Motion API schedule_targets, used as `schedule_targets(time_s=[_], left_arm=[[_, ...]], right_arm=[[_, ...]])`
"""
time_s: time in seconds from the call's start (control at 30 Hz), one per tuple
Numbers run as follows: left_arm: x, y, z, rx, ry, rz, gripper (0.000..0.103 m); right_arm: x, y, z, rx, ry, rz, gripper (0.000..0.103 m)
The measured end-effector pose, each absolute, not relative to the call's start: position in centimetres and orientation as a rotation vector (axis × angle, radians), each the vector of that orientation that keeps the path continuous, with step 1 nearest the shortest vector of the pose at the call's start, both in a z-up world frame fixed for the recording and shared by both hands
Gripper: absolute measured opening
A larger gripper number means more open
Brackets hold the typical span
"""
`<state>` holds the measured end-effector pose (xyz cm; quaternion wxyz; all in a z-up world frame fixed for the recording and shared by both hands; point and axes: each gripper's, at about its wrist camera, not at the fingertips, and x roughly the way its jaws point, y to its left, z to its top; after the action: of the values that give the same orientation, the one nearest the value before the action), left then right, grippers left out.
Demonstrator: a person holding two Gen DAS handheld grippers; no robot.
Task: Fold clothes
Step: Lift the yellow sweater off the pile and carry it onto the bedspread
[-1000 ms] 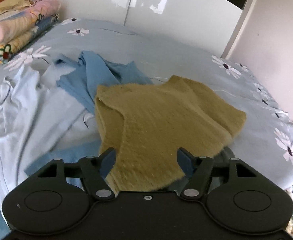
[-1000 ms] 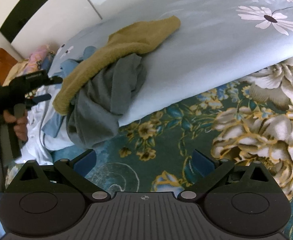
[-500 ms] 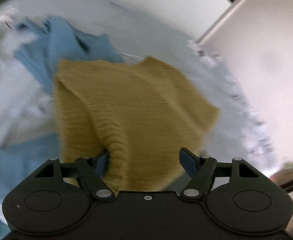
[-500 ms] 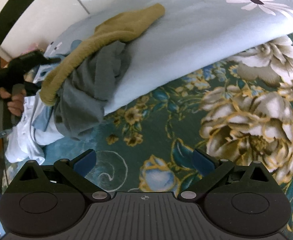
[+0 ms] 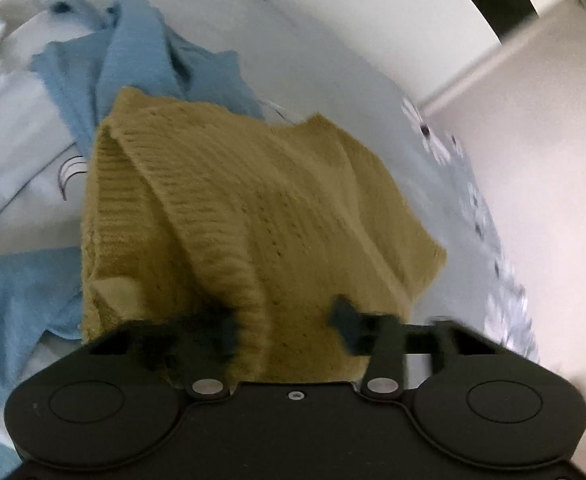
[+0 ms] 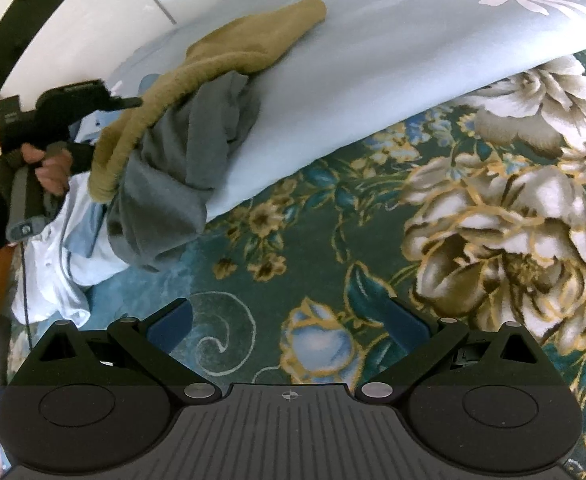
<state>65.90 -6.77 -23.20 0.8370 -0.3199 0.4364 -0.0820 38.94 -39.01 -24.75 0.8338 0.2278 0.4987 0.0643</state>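
Note:
A mustard knit sweater (image 5: 253, 200) lies crumpled on the bed, over a grey garment (image 6: 181, 184) that hangs off the bed's edge. My left gripper (image 5: 287, 328) sits at the sweater's near hem, its blurred jaws closing on a raised fold of the knit that fills the gap between them. The right wrist view shows the sweater (image 6: 221, 52) from the side, with the left gripper (image 6: 127, 102) at its lower end, held by a hand (image 6: 53, 168). My right gripper (image 6: 289, 318) hovers open over the floral teal cover (image 6: 333, 220), with nothing between its fingers.
A blue garment (image 5: 141, 52) lies behind the sweater, and a pale blue shirt (image 5: 9, 140) spreads to the left. The light blue daisy-print sheet (image 6: 373, 60) covers the bed. A white wall (image 5: 553, 160) stands close on the right.
My left gripper has dropped closer to the sweater and rolled, and its jaws have narrowed around a fold of the knit. The right gripper has stayed open and barely moved.

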Motion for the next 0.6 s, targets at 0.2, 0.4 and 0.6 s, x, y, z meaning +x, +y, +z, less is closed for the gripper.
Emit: schedule_targets(time_s=[0.2, 0.4, 0.6], left_arm=[[65.0, -5.7, -22.1, -0.847, 0.880, -0.129, 0.006], [63.4, -5.5, -19.3, -1.039, 0.776, -0.274, 0.003], [61.7, -5.9, -15.4, -1.147, 0.676, -0.421, 0.003]], right_arm=[[38.9, -39.5, -24.0, 0.481, 1.044, 0.114, 0.103], [38.7, -39.4, -22.6, 0.482, 1.021, 0.122, 0.103], [38.3, -39.1, -20.4, 0.469, 0.986, 0.135, 0.103]])
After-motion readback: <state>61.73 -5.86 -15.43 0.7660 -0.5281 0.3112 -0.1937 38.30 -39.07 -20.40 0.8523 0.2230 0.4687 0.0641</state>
